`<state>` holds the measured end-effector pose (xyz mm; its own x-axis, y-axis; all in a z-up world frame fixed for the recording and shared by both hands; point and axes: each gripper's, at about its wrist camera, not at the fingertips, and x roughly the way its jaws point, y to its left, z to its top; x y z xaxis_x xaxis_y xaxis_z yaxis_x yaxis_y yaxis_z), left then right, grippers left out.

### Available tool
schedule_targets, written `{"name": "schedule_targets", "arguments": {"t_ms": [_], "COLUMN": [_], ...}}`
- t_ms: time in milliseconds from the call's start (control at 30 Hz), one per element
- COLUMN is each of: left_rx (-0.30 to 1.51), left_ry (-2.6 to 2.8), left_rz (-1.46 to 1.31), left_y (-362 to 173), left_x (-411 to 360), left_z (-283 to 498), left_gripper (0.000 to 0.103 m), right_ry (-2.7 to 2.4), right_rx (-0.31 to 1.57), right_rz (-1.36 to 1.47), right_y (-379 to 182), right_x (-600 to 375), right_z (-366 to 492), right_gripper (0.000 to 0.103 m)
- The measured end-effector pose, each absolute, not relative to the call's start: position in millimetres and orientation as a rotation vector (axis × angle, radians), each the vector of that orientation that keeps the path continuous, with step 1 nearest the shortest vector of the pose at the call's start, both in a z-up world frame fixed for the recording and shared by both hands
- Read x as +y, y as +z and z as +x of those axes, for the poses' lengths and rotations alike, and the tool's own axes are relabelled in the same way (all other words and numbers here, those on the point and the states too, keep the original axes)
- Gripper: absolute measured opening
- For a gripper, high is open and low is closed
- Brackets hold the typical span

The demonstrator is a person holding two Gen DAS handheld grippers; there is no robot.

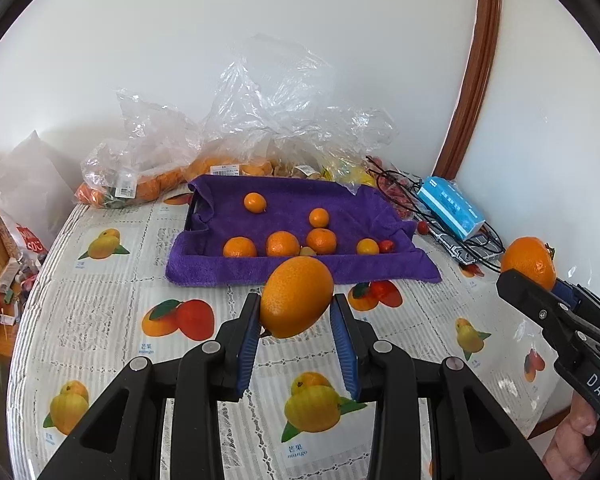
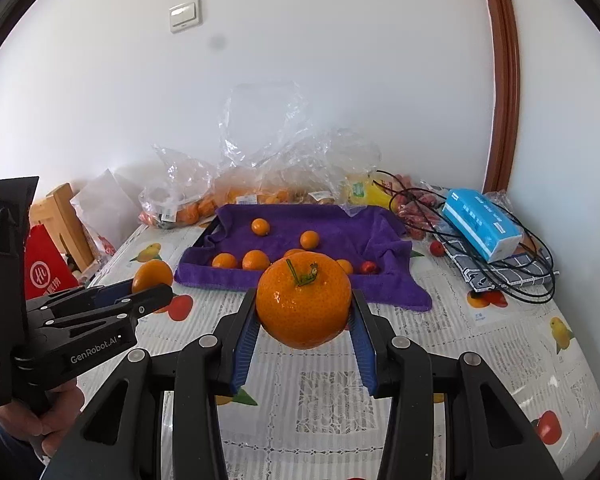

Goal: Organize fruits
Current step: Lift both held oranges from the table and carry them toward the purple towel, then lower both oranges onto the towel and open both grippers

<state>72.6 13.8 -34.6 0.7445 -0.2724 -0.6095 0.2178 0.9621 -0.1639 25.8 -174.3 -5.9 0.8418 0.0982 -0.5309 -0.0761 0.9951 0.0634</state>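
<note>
My left gripper [image 1: 296, 312] is shut on an orange mandarin [image 1: 296, 297], held above the table in front of the tray. My right gripper [image 2: 304, 312] is shut on a larger mandarin with a green stem [image 2: 303, 305]. Each gripper also shows in the other view: the right one at the right edge [image 1: 539, 280], the left one at the left [image 2: 148, 286]. A tray lined with a purple towel [image 1: 300, 270] holds several small mandarins [image 1: 321, 241] and a small red fruit [image 1: 386, 245].
Clear plastic bags of oranges [image 1: 148, 184] and other fruit lie behind the tray against the wall. A blue tissue pack [image 1: 451, 206], black cables [image 2: 511, 276] and a checked cloth lie at the right. A fruit-print tablecloth [image 1: 100, 312] covers the table.
</note>
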Motion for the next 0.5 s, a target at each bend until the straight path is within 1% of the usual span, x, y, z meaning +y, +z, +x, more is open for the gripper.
{"name": "schedule_targets", "arguments": {"t_ms": [167, 500], "left_rx": [0.675, 0.694], "left_ry": [-0.255, -0.203], "left_rz": [-0.073, -0.101], "left_y": [-34, -56], "left_x": [19, 34], "left_z": [88, 141], "left_gripper": [0.033, 0.033], "right_ry": [0.092, 0.093], "right_rx": [0.556, 0.591], "right_rz": [0.04, 0.037], "right_y": [-7, -31], "right_x": [-174, -187], "right_z": [47, 108], "right_gripper": [0.043, 0.043]}}
